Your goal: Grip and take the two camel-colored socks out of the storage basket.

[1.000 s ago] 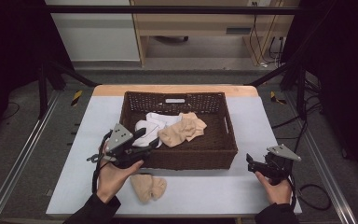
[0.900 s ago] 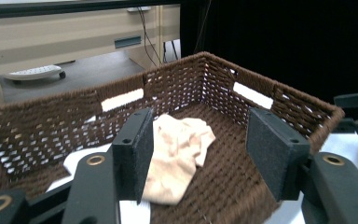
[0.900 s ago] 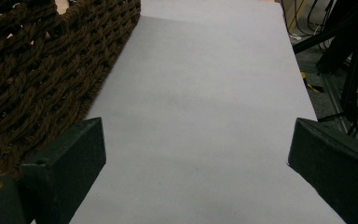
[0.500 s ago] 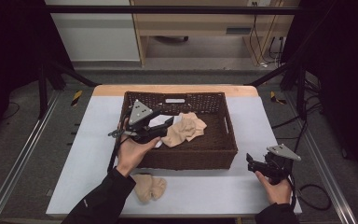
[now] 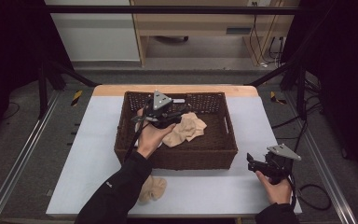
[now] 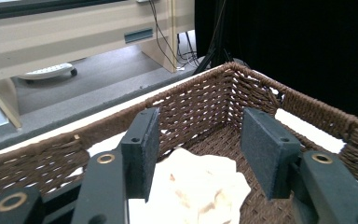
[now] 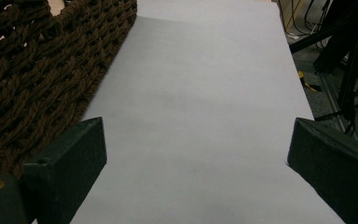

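Observation:
A brown wicker basket [image 5: 177, 156] stands mid-table with a crumpled tan cloth [image 5: 186, 128] inside it. My left gripper [image 5: 179, 110] hangs inside the basket just left of that cloth, jaws open and empty. In the left gripper view, the left gripper [image 6: 205, 149] has the pale cloth [image 6: 200, 186] lying below and between its jaws, with the basket's far corner [image 6: 223, 84] beyond. A second tan cloth [image 5: 151, 189] lies on the table in front of the basket. The right gripper [image 5: 251, 162] rests open near the table's front right; in its own view, the right gripper [image 7: 196, 168] holds nothing.
The light grey tabletop [image 5: 98, 140] surrounds the basket. The basket wall [image 7: 37, 79] runs along the left of the right gripper view. My left forearm [image 5: 116, 191] crosses the basket's front rim. A bit of white cloth [image 5: 160, 143] peeks out beside the hand.
My left gripper has risen from the table in front of the basket and gone forward into the basket over the cloths. The right gripper has not moved.

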`<state>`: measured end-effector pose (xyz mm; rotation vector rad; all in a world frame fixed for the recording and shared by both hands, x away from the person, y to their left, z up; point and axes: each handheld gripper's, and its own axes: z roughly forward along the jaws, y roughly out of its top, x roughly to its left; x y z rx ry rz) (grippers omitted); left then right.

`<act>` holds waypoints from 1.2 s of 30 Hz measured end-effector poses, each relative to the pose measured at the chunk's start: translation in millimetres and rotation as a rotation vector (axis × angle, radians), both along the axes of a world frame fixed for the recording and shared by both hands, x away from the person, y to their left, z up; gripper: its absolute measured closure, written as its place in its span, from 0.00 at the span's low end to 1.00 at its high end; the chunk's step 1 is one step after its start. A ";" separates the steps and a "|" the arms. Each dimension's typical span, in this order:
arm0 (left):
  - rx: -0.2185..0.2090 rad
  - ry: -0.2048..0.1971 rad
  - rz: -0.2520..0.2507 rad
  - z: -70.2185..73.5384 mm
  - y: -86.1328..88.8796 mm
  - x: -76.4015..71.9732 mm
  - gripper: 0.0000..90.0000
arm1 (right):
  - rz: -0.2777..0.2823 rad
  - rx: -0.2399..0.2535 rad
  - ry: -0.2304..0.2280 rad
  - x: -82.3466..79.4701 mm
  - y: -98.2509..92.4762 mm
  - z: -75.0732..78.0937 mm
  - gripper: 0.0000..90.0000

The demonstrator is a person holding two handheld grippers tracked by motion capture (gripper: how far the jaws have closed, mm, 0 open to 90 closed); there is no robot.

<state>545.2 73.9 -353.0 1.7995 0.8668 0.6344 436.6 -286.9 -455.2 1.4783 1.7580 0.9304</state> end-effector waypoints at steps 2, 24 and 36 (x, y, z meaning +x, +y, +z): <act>0.012 0.019 -0.004 -7.0 -5.3 6.4 0.52 | 0.001 -0.003 -0.001 0.2 0.1 -0.2 0.05; 0.160 0.203 -0.020 -62.6 -26.9 41.5 0.60 | 0.005 -0.021 0.013 1.7 2.1 -2.4 0.06; 0.269 0.297 -0.023 -76.6 -27.2 46.1 0.61 | 0.000 -0.024 0.020 2.2 2.5 -3.0 0.06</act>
